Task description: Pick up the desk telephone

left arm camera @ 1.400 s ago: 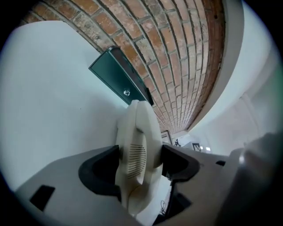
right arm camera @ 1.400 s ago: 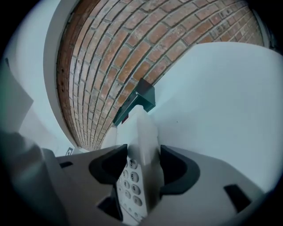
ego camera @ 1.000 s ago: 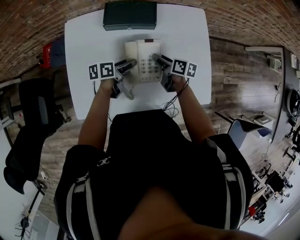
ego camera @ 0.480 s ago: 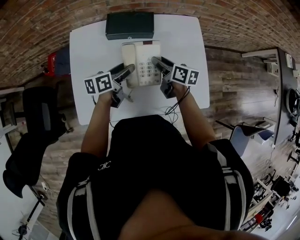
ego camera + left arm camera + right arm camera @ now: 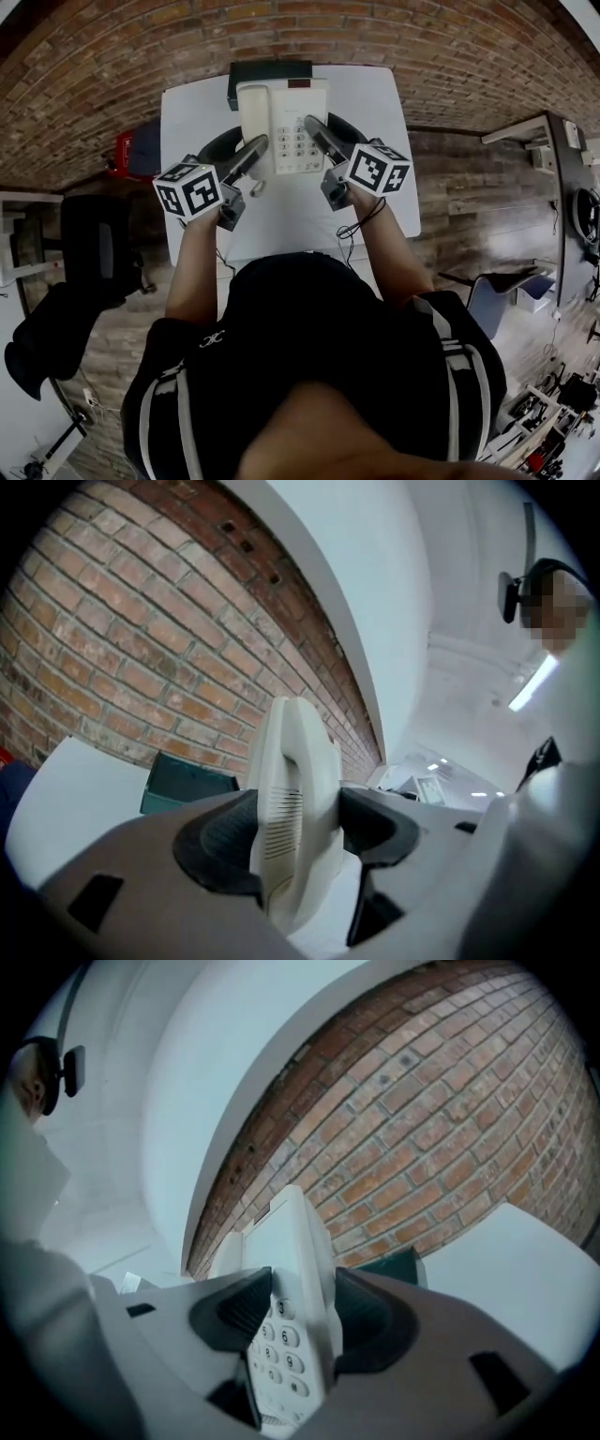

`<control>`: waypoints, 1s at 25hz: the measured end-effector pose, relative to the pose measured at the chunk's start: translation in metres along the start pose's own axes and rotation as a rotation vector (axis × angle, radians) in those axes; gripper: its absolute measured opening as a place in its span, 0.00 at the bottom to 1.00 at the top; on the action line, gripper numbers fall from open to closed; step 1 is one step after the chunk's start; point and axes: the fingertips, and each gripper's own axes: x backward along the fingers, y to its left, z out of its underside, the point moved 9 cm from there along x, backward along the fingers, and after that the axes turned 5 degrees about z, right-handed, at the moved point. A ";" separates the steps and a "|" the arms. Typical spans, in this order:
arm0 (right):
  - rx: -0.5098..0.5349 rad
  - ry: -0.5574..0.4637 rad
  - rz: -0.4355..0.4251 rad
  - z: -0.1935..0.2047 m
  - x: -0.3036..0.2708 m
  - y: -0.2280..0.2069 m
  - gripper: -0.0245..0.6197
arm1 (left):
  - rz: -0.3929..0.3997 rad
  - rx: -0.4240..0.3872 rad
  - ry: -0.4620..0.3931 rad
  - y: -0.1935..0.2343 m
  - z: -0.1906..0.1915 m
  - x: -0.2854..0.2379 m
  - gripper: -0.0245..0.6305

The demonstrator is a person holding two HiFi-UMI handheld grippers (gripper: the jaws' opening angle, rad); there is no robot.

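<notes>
The cream desk telephone hangs in the air above the white table, held between both grippers. My left gripper is shut on the phone's left edge; in the left gripper view the handset side is pinched between the dark pads. My right gripper is shut on the right edge, and in the right gripper view the keypad shows between its jaws. The phone is tilted up toward me.
A dark green box lies at the table's far edge, partly hidden by the phone. A brick wall stands behind. A red thing and a black chair are on the floor at left. A cable dangles from the right gripper.
Both grippers have risen with the telephone; it has left the table and come closer to my head, now covering part of the green box.
</notes>
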 end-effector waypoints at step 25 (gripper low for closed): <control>0.147 -0.194 -0.088 -0.059 0.037 0.062 0.34 | 0.066 -0.219 -0.139 -0.064 -0.054 0.027 0.46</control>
